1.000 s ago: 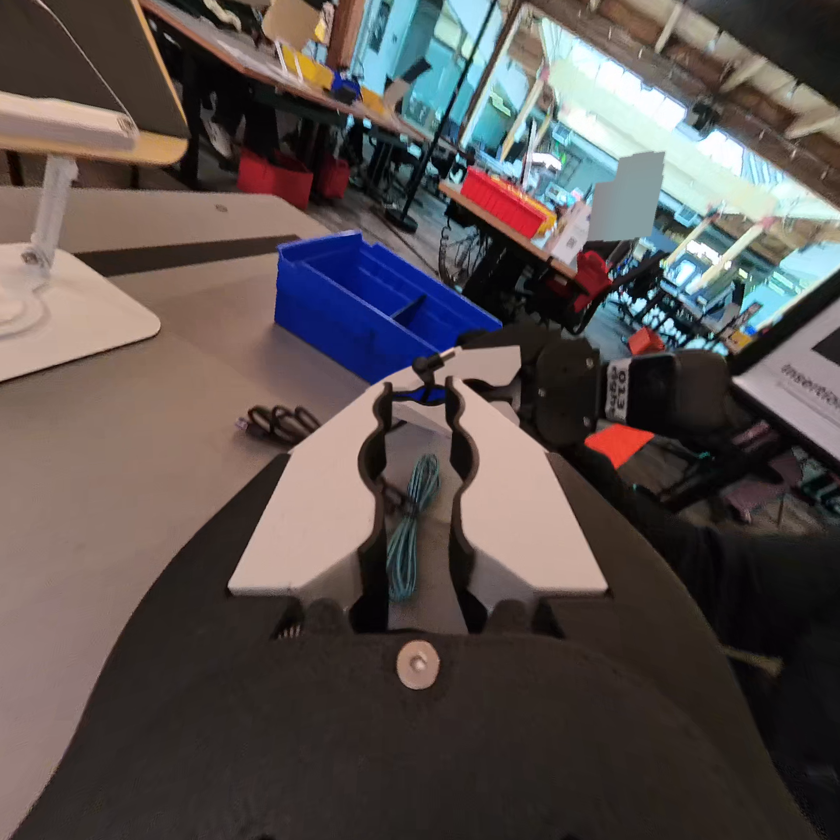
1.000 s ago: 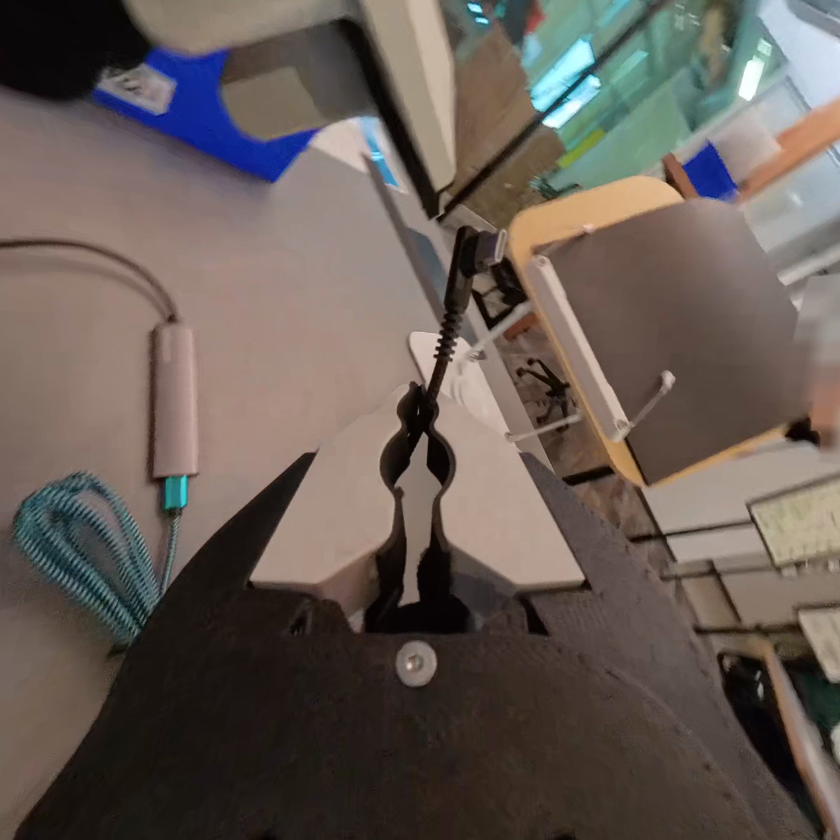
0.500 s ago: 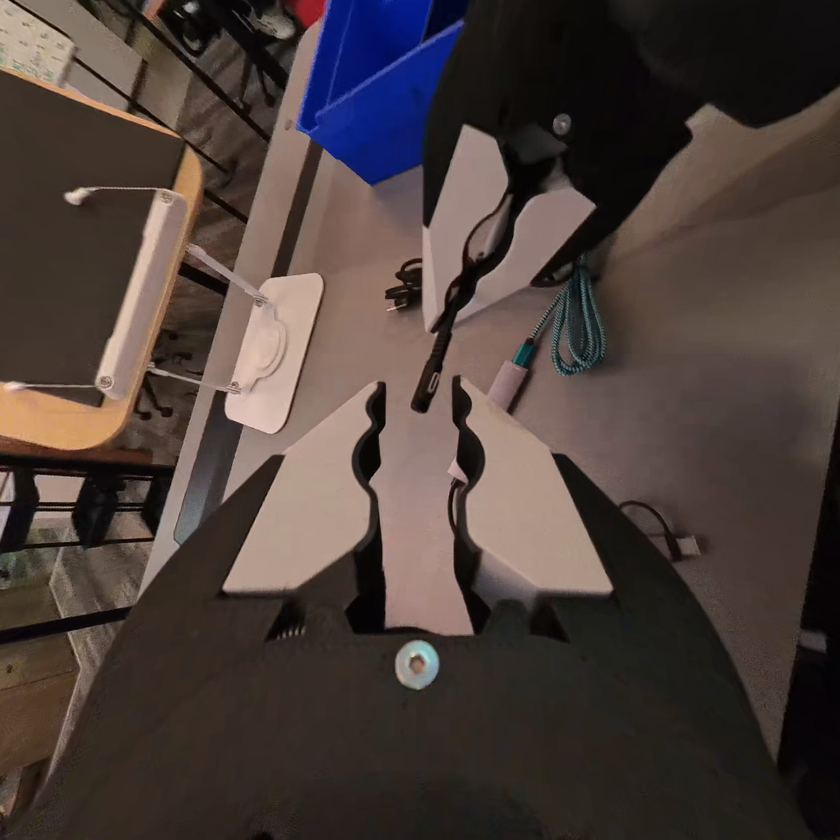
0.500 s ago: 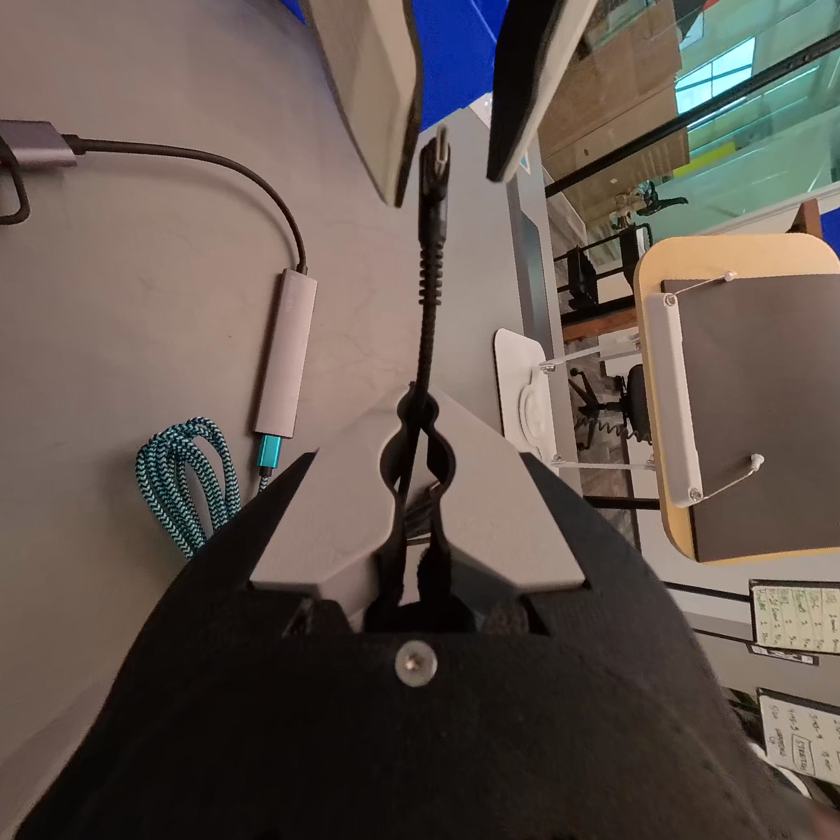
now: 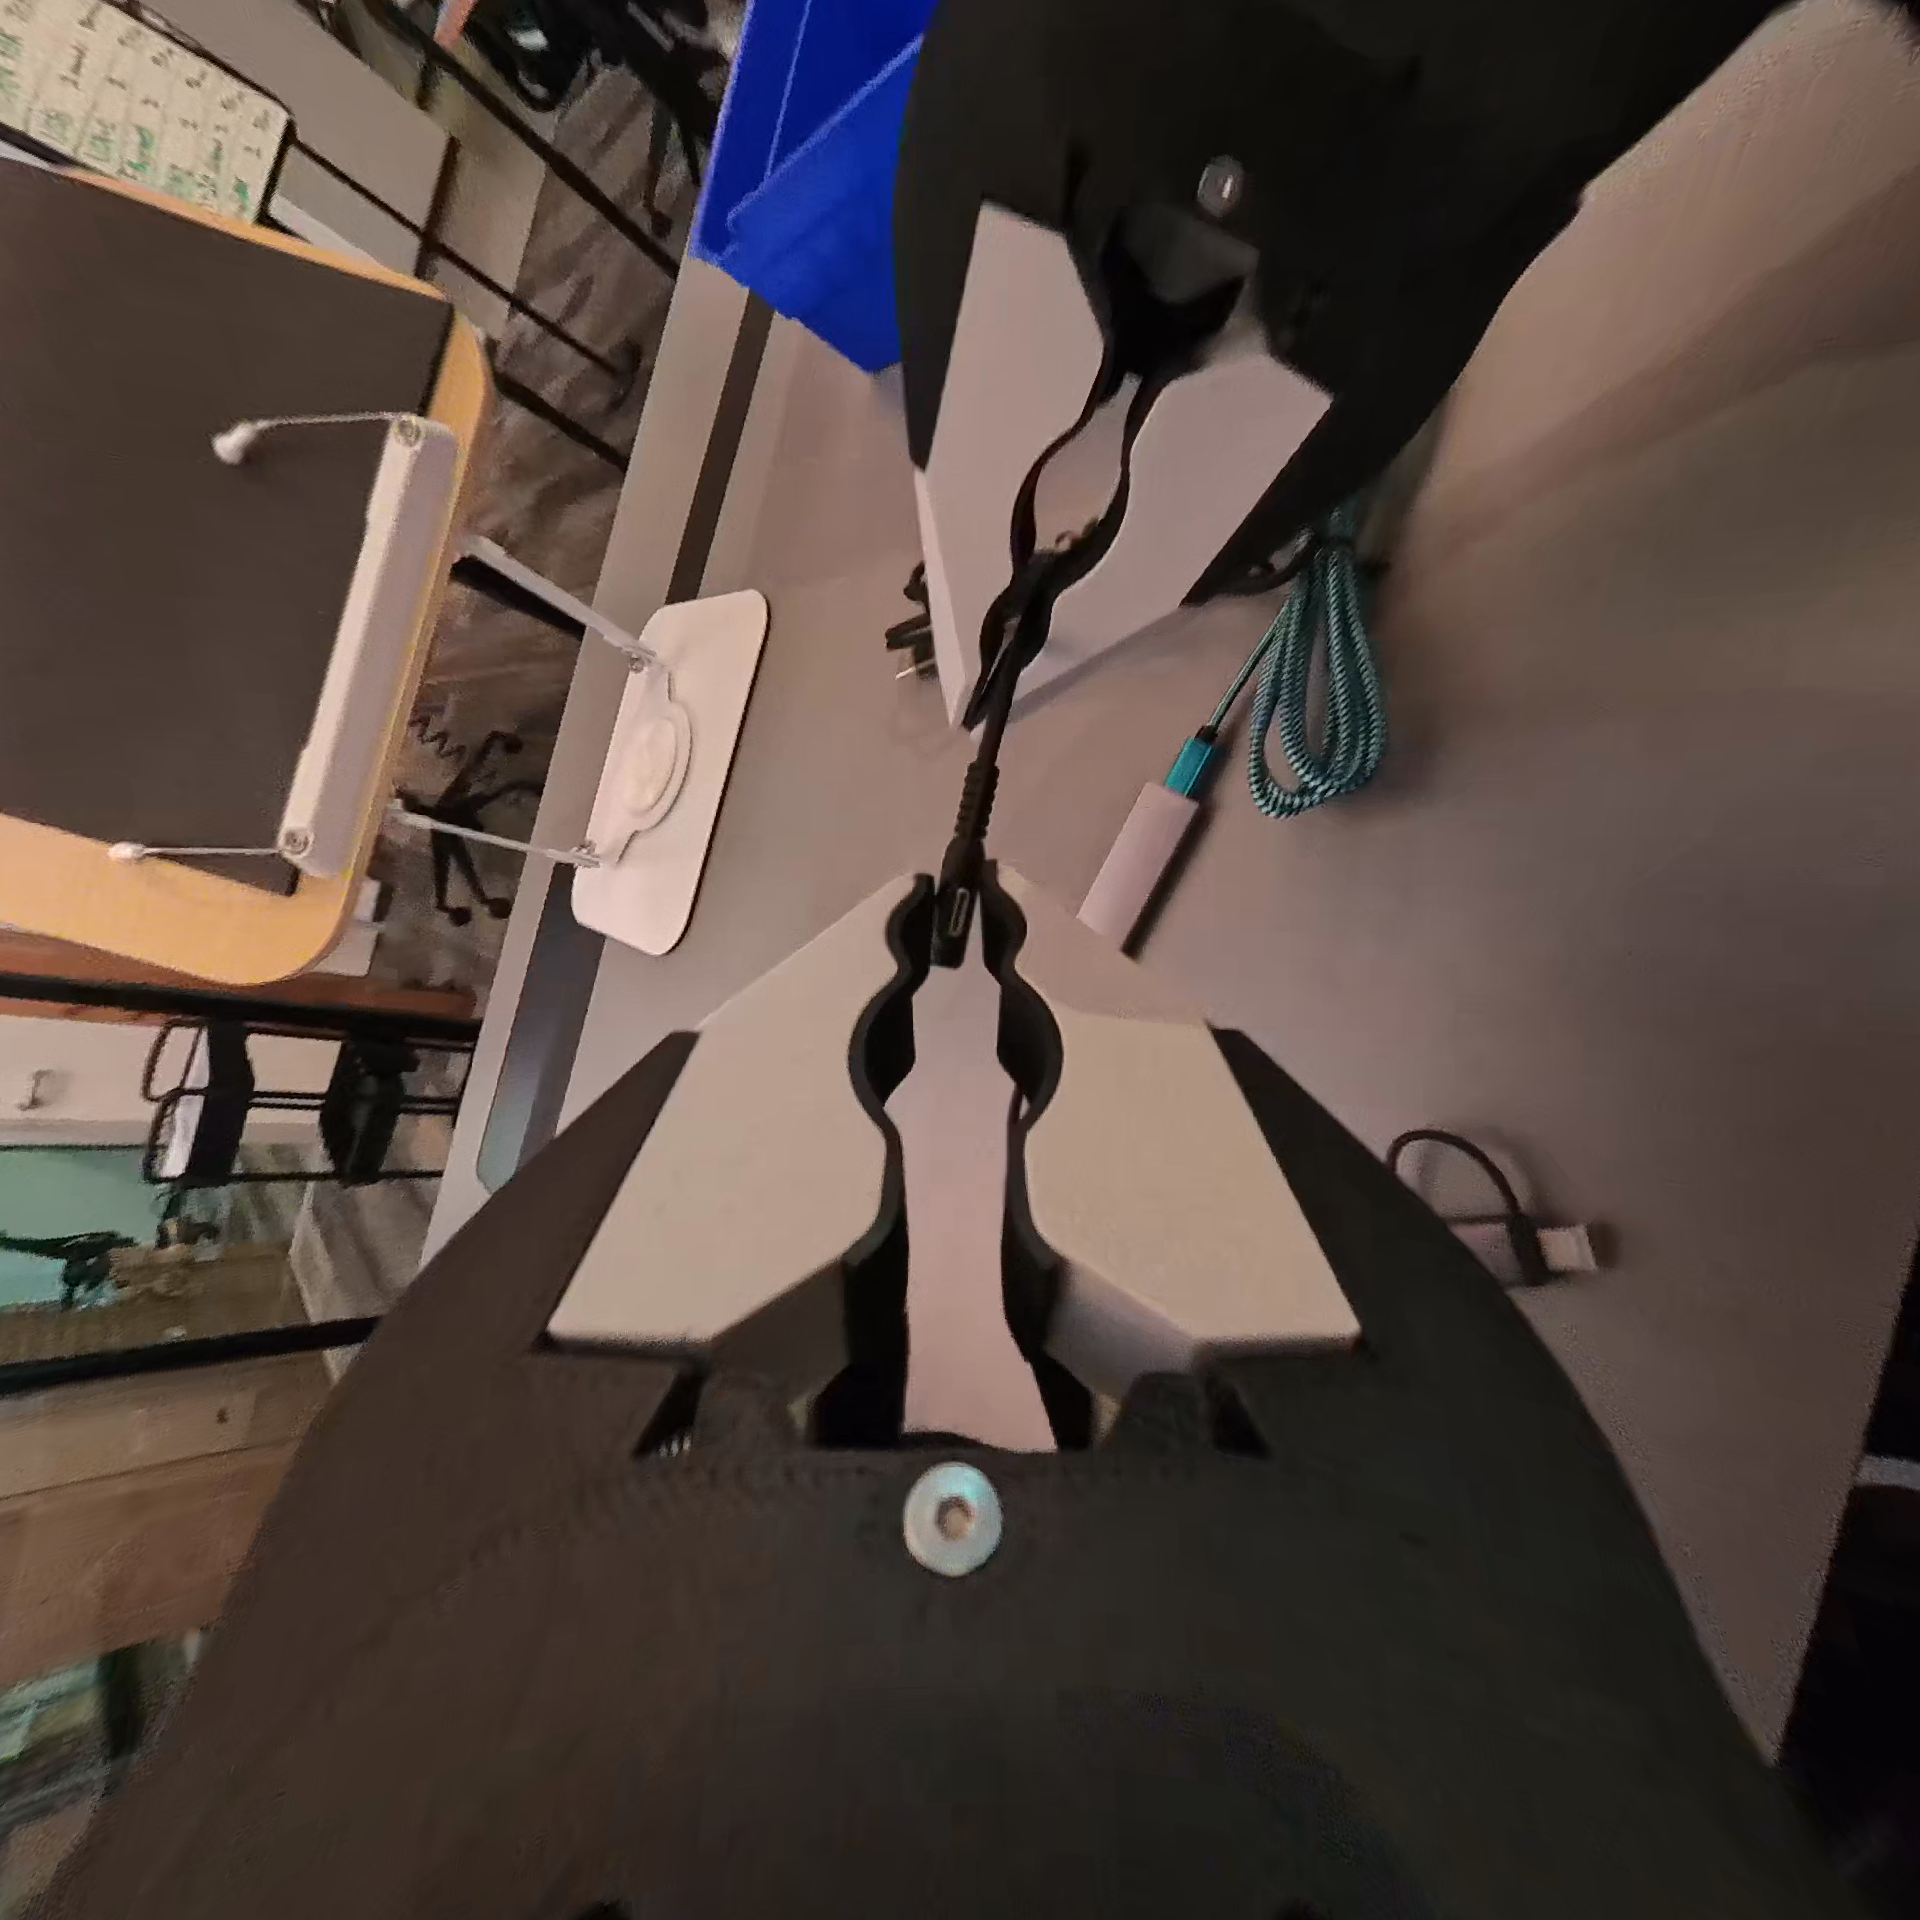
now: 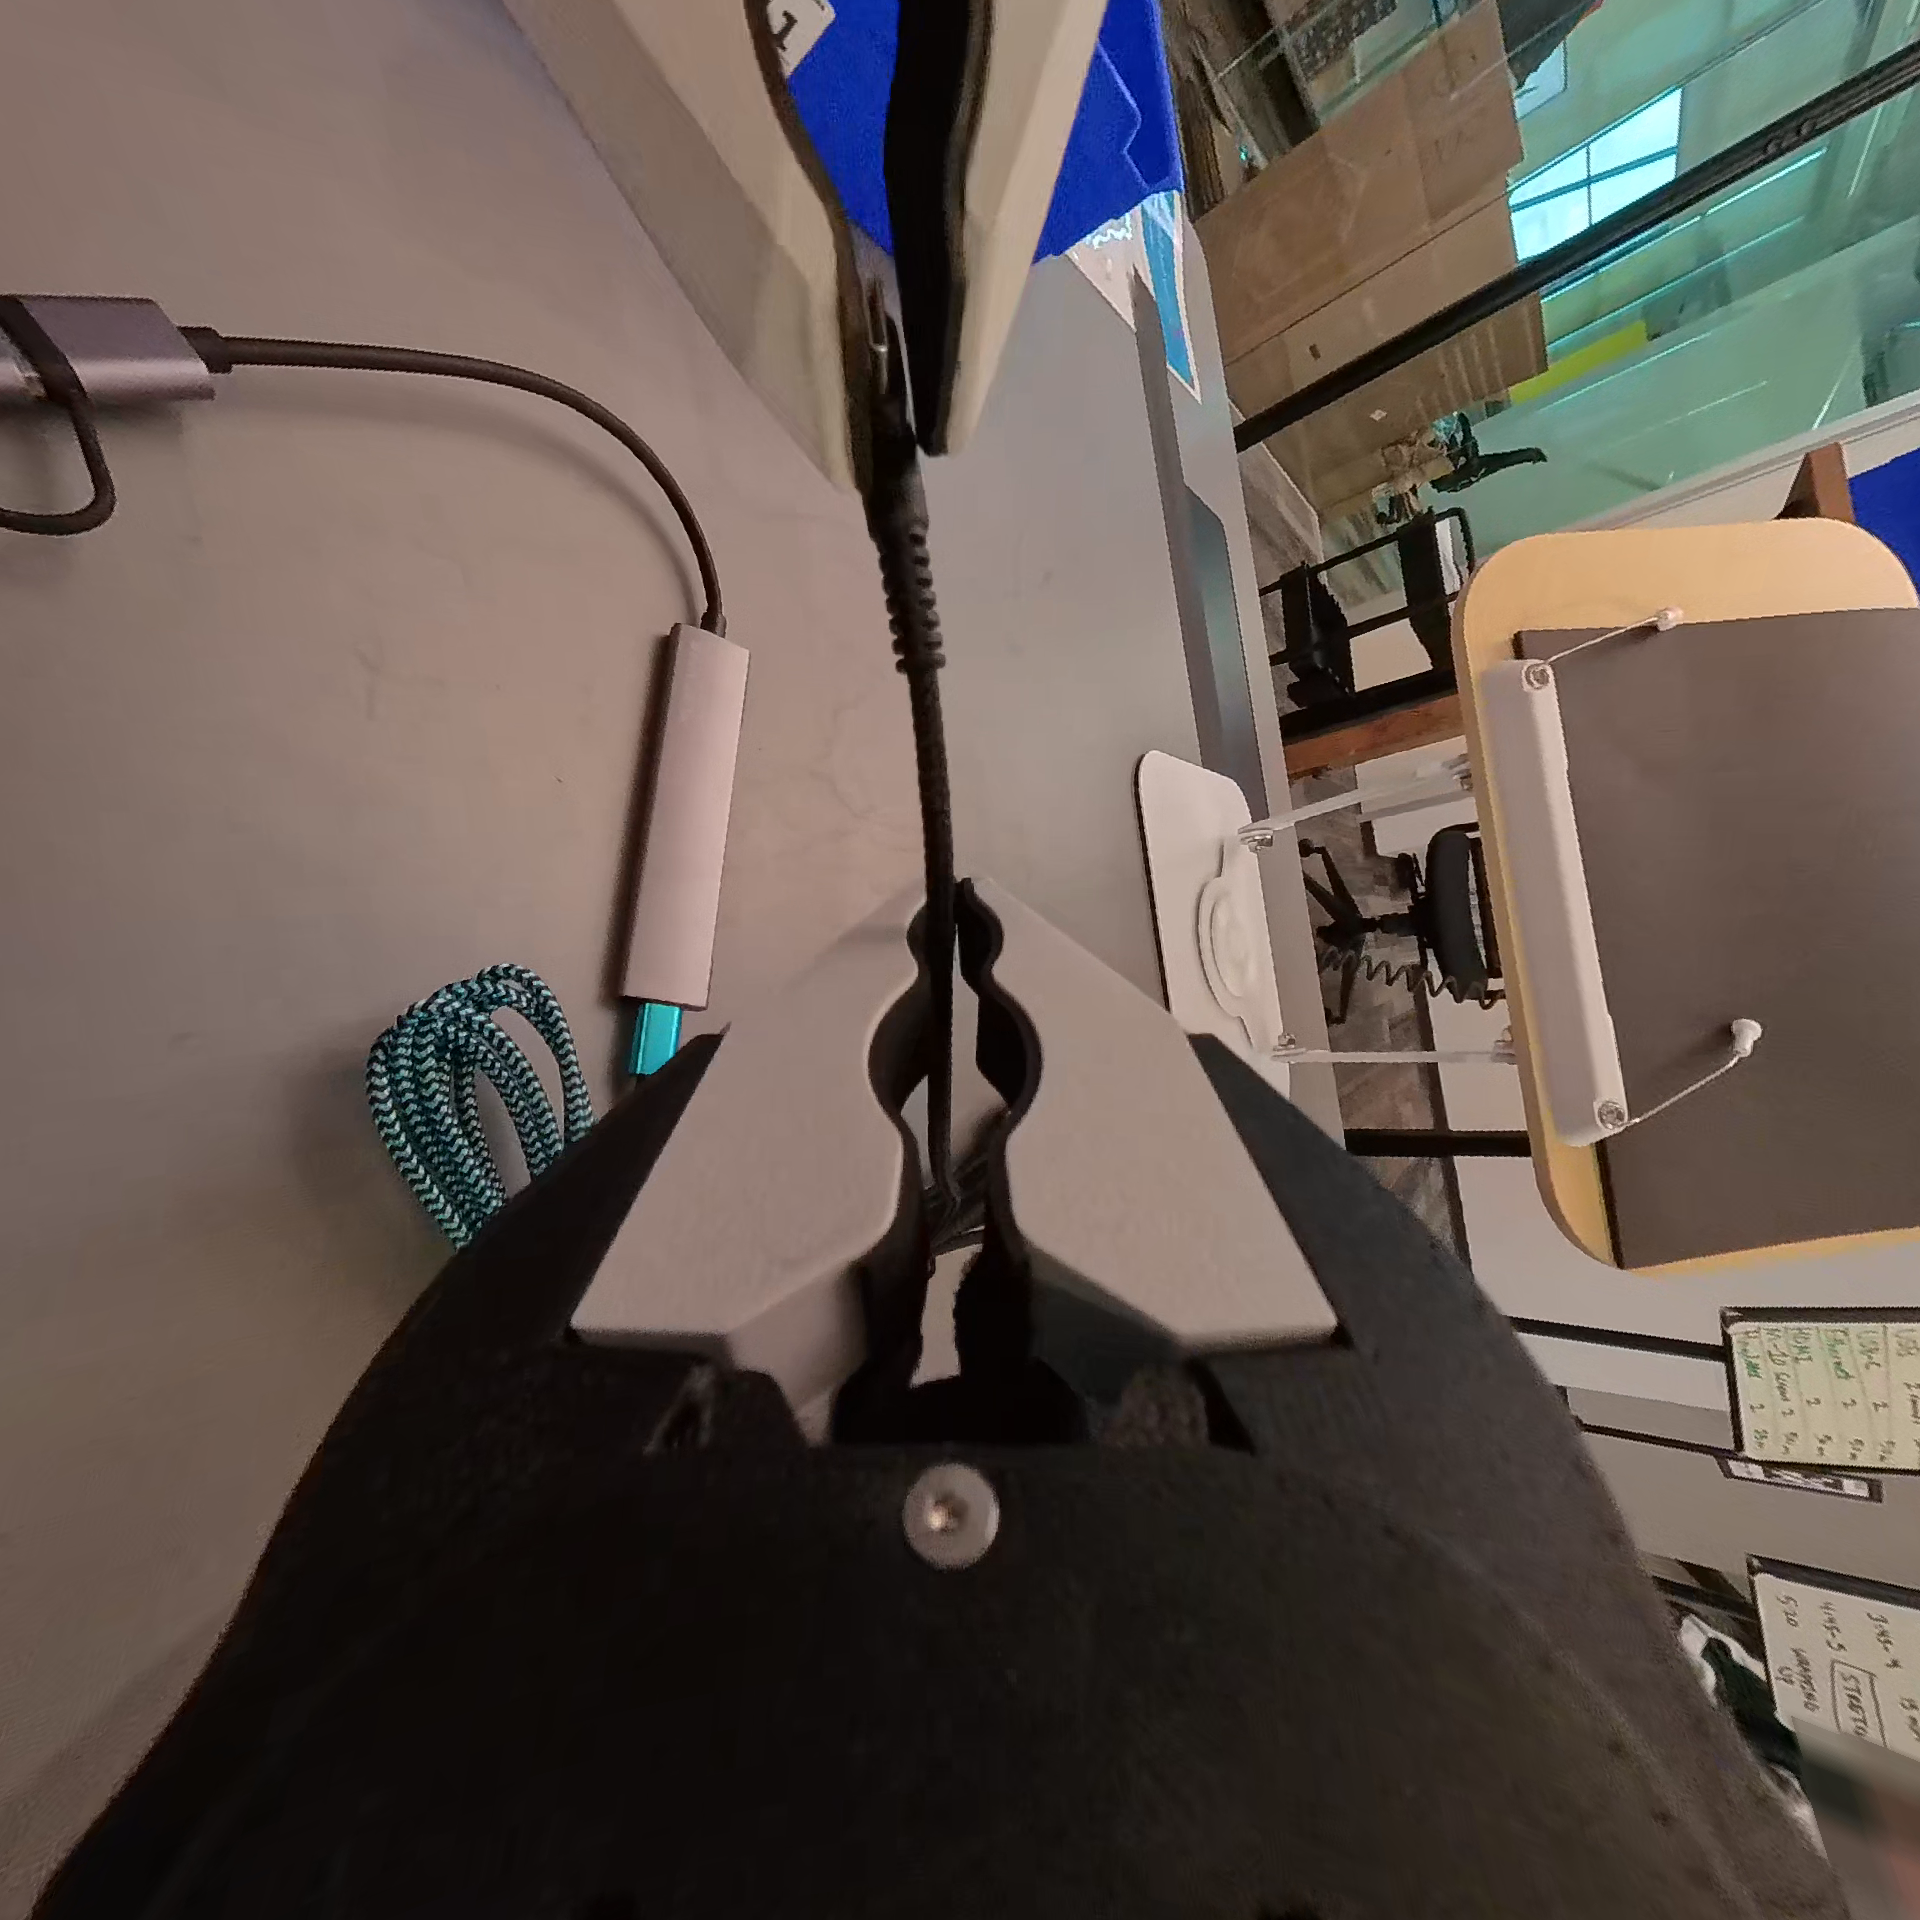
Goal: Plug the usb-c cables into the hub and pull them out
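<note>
A black usb-c cable (image 6: pixel 928 665) stretches in the air between my two grippers. My right gripper (image 6: pixel 948 914) is shut on its cord. My left gripper (image 5: pixel 958 914) is shut on the cable's plug (image 5: pixel 956 920). The plug also shows in the right wrist view (image 6: pixel 883 348), pinched between the left gripper's fingers (image 6: pixel 997 208). The grey stick-shaped hub (image 6: pixel 686 821) lies on the grey table (image 6: pixel 312 675) below the cable. A teal plug (image 6: pixel 655 1039) is in the hub's near end, and its teal braided cable (image 6: pixel 468 1091) lies coiled beside it. The hub also shows in the left wrist view (image 5: pixel 1143 862).
The hub's own dark lead curves to a grey connector (image 6: pixel 114 348). A blue bin (image 5: pixel 810 208) stands at the table's far end. A white stand base (image 5: pixel 665 769) sits near the table edge and holds a dark board (image 5: pixel 177 499). A small black cable bundle (image 5: pixel 914 634) lies near the bin. My right fingertips sit around 7 cm from my left ones. The grey stick-shaped hub (image 6: pixel 686 821) is about 9 cm from my right fingertips.
My left gripper swung round to face the right one, moved onto the black plug and closed its fingers on it. My right gripper kept hold of the cord.
</note>
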`<state>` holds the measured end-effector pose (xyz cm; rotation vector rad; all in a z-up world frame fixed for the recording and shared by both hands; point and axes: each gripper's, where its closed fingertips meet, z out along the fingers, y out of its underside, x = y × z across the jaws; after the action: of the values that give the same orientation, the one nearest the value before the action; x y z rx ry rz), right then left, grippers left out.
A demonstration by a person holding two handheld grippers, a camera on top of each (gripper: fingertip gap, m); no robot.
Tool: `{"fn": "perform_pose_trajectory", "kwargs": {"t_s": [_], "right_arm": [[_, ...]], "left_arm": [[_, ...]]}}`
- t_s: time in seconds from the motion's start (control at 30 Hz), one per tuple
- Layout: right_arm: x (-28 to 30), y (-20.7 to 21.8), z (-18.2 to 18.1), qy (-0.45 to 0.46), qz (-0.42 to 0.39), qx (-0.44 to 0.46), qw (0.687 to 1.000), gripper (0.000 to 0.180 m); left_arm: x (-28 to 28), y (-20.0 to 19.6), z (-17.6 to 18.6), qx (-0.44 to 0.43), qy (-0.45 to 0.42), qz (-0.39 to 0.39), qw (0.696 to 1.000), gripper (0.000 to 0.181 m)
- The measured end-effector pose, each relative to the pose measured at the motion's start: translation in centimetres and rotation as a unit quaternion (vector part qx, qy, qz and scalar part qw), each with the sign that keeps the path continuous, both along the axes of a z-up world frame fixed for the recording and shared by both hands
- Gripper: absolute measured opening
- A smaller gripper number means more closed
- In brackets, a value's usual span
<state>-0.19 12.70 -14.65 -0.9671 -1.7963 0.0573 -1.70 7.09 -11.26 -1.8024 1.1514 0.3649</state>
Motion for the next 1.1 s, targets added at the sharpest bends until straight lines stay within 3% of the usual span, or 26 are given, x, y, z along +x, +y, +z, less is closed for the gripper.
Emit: {"fn": "perform_pose_trajectory", "kwargs": {"t_s": [0.2, 0.3, 0.33, 0.37, 0.43, 0.47, 0.53, 0.67, 0.8, 0.87, 0.97, 1.1], "right_arm": [[0.1, 0.0, 0.0, 0.004, -0.002, -0.007, 1.0, 0.0], [0.2, 0.0, 0.6, 0.02, -0.008, -0.016, 1.0, 0.0], [0.3, 0.1, 1.3, 0.037, -0.015, -0.017, 0.999, 0.016], [0.4, 0.1, 2.3, 0.057, -0.023, -0.016, 0.998, 0.031], [1.1, -0.5, 4.6, 0.109, -0.03, -0.014, 0.993, 0.033], [1.5, -1.2, 5.9, 0.141, -0.023, -0.026, 0.989, 0.031], [2.0, -3.9, 7.3, 0.189, 0.013, -0.109, 0.976, 0.006], [1.4, -7.2, 6.9, 0.232, 0.055, -0.371, 0.897, 0.012], [0.2, -7.4, 5.6, 0.259, 0.051, -0.579, 0.772, 0.018], [-0.5, -7.2, 5.4, 0.279, 0.051, -0.614, 0.736, 0.016], [-0.6, -6.5, 6.8, 0.34, 0.085, -0.673, 0.652, 0.017], [-0.3, -6.3, 7.6, 0.369, 0.112, -0.697, 0.604, 0.009]], "left_arm": [[-0.5, -0.3, -0.9, -0.018, -0.025, 0.012, 0.999, 0.003], [-0.5, -0.2, -0.4, -0.051, -0.141, 0.023, 0.988, 0.003], [-0.5, -0.1, 0.1, -0.06, -0.192, 0.024, 0.979, 0.003], [-0.5, 0.0, 0.5, -0.075, -0.247, 0.024, 0.966, 0.003], [-0.7, 0.2, 1.5, -0.101, -0.368, 0.022, 0.924, 0.003], [-0.6, 0.3, 2.1, -0.114, -0.428, 0.014, 0.897, 0.003], [-0.4, 0.2, 3.5, -0.131, -0.535, -0.013, 0.835, 0.003], [-0.3, 0.5, 4.4, -0.141, -0.645, -0.033, 0.751, 0.003], [1.1, 0.4, 4.7, -0.152, -0.683, -0.055, 0.712, 0.003], [2.0, 0.4, 4.6, -0.157, -0.692, -0.057, 0.702, 0.002], [2.7, 0.5, 4.6, -0.154, -0.711, -0.055, 0.684, 0.003], [3.0, 0.4, 5.0, -0.143, -0.738, -0.067, 0.657, 0.003]]}}
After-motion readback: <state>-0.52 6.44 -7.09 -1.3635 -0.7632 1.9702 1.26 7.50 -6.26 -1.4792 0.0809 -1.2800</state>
